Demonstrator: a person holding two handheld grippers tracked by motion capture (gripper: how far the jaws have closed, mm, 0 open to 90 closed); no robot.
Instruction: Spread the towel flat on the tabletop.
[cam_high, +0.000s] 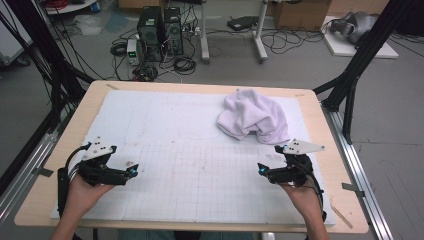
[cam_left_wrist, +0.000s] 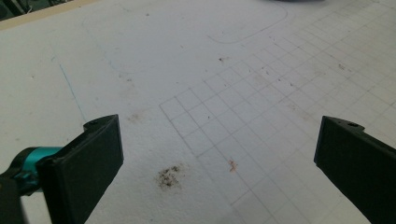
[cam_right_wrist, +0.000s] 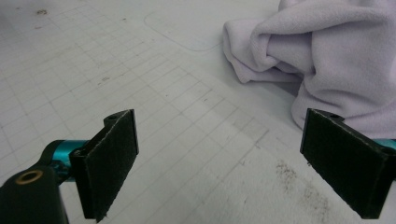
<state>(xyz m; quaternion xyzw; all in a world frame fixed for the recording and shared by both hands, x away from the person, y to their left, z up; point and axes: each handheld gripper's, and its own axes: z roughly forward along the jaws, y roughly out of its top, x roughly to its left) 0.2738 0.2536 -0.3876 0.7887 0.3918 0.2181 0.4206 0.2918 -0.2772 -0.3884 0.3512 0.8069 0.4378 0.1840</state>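
towel: we see a crumpled pale lilac towel (cam_high: 254, 120) bunched on the white gridded mat (cam_high: 190, 165), far right part of the worktop (cam_high: 65, 145).
right gripper (cam_high: 270, 173): nearer one; towel lies just ahead of it and a bit toward the table middle, apart, not touching.
right fingers (cam_right_wrist: 112, 156): spread wide, holding nothing; in the right gripper view the towel (cam_right_wrist: 327, 56) sits up and right of the gap.
left gripper (cam_high: 127, 172): well apart from the towel, over bare mat.
left fingers (cam_left_wrist: 93, 158): spread wide, empty.
long axis: we cannot tell, it is a heap, no clear edge or corner.
hidden: towel's far side and underside; right edge cut off in the right gripper view.
next: we judge the right reaches forward to a fold.
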